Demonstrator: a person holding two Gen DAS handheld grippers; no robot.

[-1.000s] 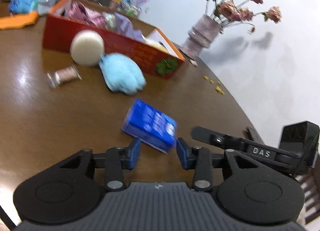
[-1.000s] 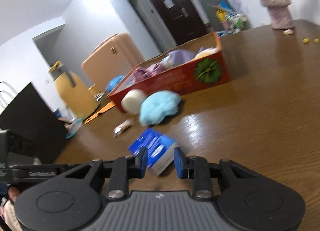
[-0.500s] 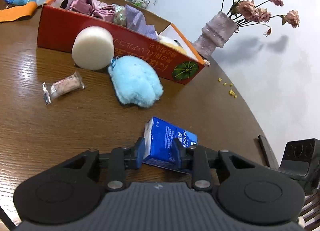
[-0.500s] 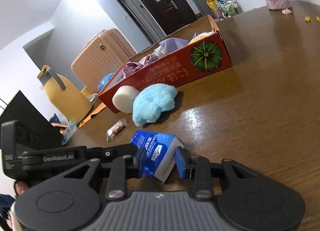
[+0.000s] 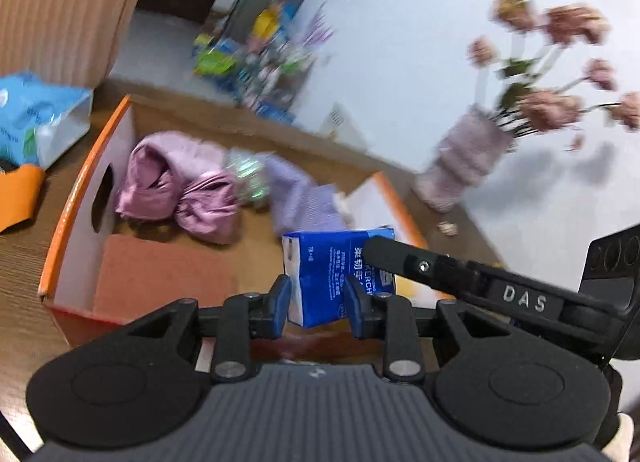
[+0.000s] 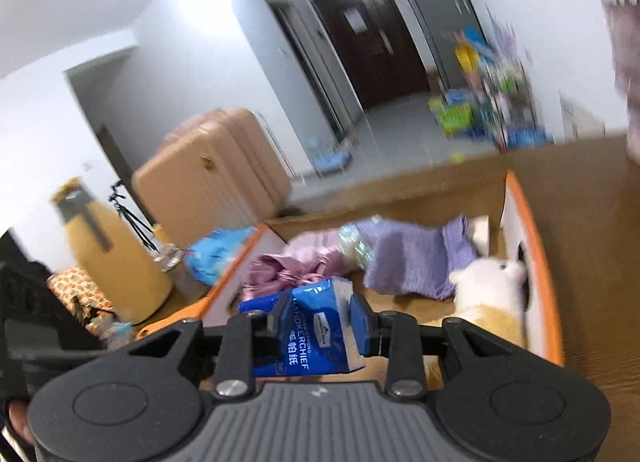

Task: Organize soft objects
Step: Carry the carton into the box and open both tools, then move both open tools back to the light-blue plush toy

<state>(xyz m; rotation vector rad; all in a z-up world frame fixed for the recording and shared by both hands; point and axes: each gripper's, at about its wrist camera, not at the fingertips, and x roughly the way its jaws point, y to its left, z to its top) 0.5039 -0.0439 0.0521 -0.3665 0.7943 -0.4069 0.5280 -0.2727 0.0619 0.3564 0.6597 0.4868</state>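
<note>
A blue tissue pack [image 5: 332,274] is clamped at once by my left gripper [image 5: 318,304] and my right gripper [image 6: 318,320], both shut on it. It also shows in the right wrist view [image 6: 308,330]. The pack hangs above the open red-and-orange cardboard box [image 5: 86,181]. Inside the box lie pink cloth bundles [image 5: 180,189], a lilac knit cloth [image 6: 416,258], a shiny wrapped item [image 5: 246,175] and a white-and-yellow plush [image 6: 490,302]. The right gripper's finger [image 5: 440,268] crosses in front of the pack in the left wrist view.
A vase of dried pink flowers [image 5: 468,157] stands on the brown table beyond the box. A light blue bag [image 5: 36,121] and an orange item [image 5: 16,197] lie left of the box. A beige suitcase [image 6: 208,177] and a yellow jug [image 6: 108,258] stand behind.
Both grippers have lifted the tissue pack off the table and carried it forward over the open box. The white sponge and blue plush have dropped out of view.
</note>
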